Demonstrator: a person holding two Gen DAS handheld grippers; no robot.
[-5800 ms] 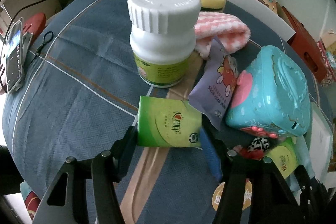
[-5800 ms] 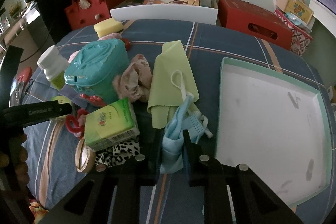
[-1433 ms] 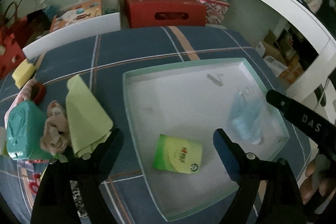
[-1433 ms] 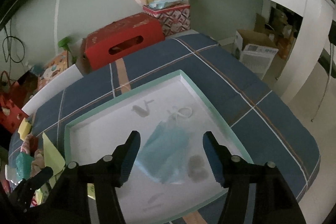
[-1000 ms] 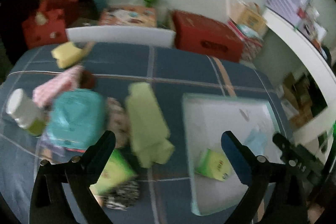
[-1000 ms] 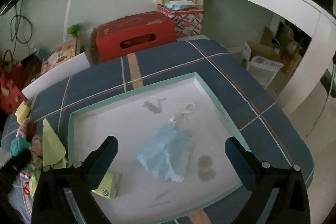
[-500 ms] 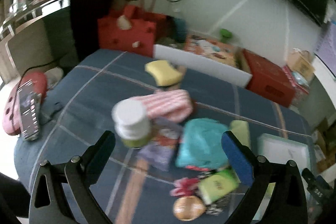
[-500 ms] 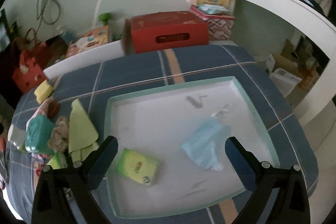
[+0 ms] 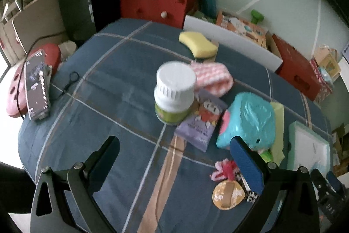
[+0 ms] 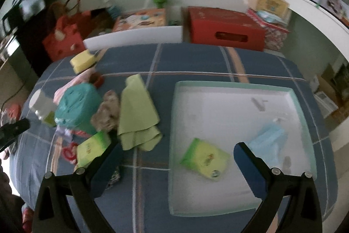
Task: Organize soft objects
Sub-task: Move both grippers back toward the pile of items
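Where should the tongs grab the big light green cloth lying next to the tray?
Probably at the bunched folds on the near end of the green cloth, coming down from above. The rest lies flat on the table, while those folds stand up a bit, giving the open right tongs something to pinch.

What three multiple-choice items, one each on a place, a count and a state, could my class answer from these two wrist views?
1. Where does the light blue face mask lie?
A on the yellow sponge
B inside the white shallow tray with a mint rim
C under the white-capped bottle

2. How many things lie in that tray?
A two
B four
C none

3. How are the right gripper jaws?
A shut on a cloth
B wide open, empty
C shut on a bottle

B: mask rests on the tray floor. A: mask and green tissue pack. B: fingers spread, nothing between.
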